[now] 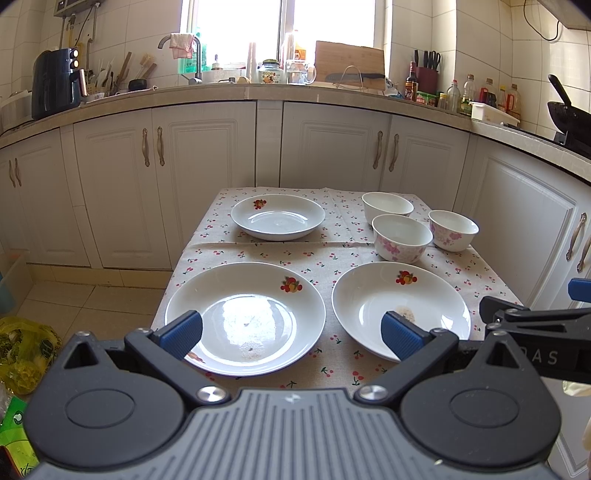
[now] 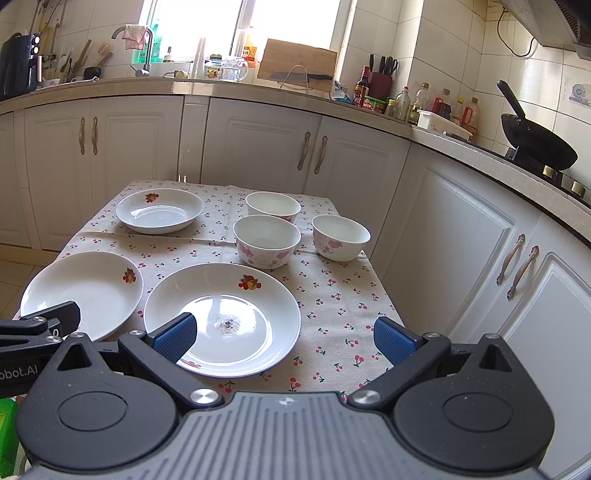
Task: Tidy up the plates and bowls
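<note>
Both tools, left tool (image 1: 291, 334) and right tool (image 2: 284, 338), hang spread apart, holding nothing. Just ahead sit two plates (image 1: 245, 317) (image 2: 221, 317); beyond, a third plate (image 1: 277, 216) and three bowls (image 2: 266, 240). Nothing stacked yet, looks like everything's left to do.

Sunlit window (image 1: 280, 29) — white cabinets (image 1: 207, 177), tiled walls.
</note>
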The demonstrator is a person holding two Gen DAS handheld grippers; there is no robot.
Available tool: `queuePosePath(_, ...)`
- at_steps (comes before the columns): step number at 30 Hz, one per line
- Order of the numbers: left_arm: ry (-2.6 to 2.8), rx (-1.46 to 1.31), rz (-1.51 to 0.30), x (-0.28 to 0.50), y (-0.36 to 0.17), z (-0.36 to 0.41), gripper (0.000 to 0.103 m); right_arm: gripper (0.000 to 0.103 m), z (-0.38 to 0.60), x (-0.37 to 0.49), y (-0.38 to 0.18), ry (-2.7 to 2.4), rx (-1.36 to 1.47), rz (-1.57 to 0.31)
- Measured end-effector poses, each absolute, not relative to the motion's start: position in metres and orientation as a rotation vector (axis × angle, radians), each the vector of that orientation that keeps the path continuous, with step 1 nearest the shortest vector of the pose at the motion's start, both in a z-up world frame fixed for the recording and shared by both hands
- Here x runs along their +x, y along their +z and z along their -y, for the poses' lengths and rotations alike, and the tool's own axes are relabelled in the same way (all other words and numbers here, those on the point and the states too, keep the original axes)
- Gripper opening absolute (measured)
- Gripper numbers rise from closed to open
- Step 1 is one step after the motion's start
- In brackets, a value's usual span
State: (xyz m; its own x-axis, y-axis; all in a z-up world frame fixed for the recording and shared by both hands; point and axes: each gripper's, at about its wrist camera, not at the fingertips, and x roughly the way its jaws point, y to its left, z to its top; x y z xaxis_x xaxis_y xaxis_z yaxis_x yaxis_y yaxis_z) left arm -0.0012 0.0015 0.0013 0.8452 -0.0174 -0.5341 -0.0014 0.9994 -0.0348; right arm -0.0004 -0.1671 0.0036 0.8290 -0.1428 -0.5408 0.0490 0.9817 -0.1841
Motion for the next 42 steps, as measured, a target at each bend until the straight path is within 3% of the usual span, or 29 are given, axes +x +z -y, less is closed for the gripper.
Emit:
queuePosePath(31,-0.045,-0.041,-0.554,0.011,0.002,-0.010,0.102,0.103,0.170,0.011,0.005,-0.038,-0.152,-0.573)
queuePosePath(42,-0.080,0.044,-0.570,0.029,-0.025,-0.038,0.102,0.103,0.172,0.033,0.007,0.148,-0.167,-0.501)
